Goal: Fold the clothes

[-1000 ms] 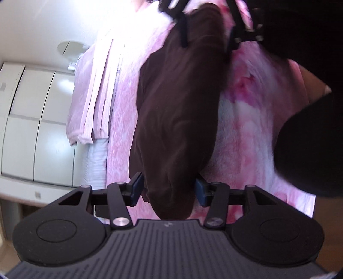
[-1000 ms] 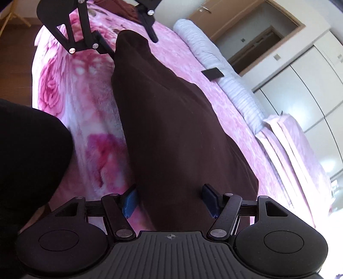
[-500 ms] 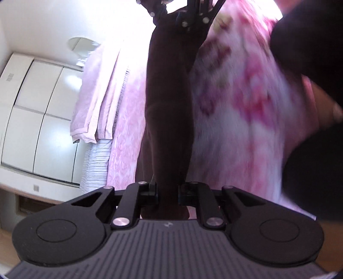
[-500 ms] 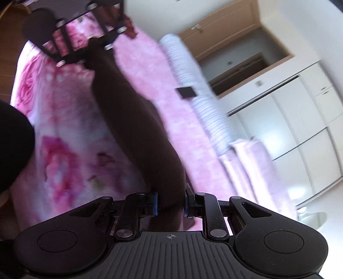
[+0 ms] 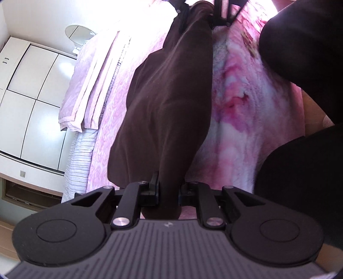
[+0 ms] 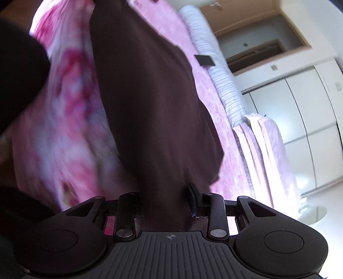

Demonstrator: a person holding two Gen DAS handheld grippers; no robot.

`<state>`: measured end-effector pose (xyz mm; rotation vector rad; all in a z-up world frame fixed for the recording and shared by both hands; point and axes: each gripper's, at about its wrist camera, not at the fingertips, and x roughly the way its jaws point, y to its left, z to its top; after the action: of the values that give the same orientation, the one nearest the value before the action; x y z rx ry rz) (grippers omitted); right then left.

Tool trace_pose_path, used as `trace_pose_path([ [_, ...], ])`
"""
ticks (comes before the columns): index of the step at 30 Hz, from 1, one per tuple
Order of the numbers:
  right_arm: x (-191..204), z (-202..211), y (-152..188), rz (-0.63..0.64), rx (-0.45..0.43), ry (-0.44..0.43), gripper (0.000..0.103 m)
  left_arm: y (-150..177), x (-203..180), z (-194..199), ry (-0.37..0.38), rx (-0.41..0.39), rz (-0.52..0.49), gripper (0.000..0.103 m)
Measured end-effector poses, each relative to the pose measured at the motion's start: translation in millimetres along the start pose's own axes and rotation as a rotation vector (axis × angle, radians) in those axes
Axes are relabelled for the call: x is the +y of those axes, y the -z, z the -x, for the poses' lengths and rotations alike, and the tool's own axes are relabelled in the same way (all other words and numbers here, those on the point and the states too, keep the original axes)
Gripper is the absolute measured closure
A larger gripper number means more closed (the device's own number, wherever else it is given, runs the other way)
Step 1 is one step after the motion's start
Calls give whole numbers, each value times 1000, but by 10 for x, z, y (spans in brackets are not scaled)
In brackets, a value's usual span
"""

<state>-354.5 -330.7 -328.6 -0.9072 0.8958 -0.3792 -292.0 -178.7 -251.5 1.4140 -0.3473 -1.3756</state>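
A dark brown garment point(image 5: 169, 103) hangs stretched between my two grippers above a pink flowered bed. My left gripper point(image 5: 168, 188) is shut on one end of it, the cloth bunched between the fingers. My right gripper shows at the top of the left wrist view point(image 5: 199, 12), holding the far end. In the right wrist view the same garment point(image 6: 150, 103) runs away from my right gripper point(image 6: 166, 197), which is shut on its near end. The garment's far end leaves the frame at the top there.
The pink flowered blanket point(image 5: 240, 111) covers the bed under the garment. A folded pale pink cloth point(image 5: 90, 85) and a striped pillow point(image 6: 223, 85) lie along the far side. A small dark card point(image 6: 204, 60) lies on the bed. White wardrobe doors point(image 6: 310, 120) stand beyond. The person's dark clothing point(image 5: 304, 43) is close by.
Both grippers closed on the garment's ends within the last second. Since half a second ago the garment has swung from a taut narrow band to a wider, looser drape.
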Motion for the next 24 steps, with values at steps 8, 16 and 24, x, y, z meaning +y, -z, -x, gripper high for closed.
trace_pose_path([
  [8,145,69,163,-33,51,27,79,-21,-149,-12,11,40,27,91],
  [16,267,314,61,-29,60,132,51,-33,-178,117,-34,58,61,76],
  [24,372,369,-296,-40,-46,89,43,-221,-233,78,-32,31,36,69],
])
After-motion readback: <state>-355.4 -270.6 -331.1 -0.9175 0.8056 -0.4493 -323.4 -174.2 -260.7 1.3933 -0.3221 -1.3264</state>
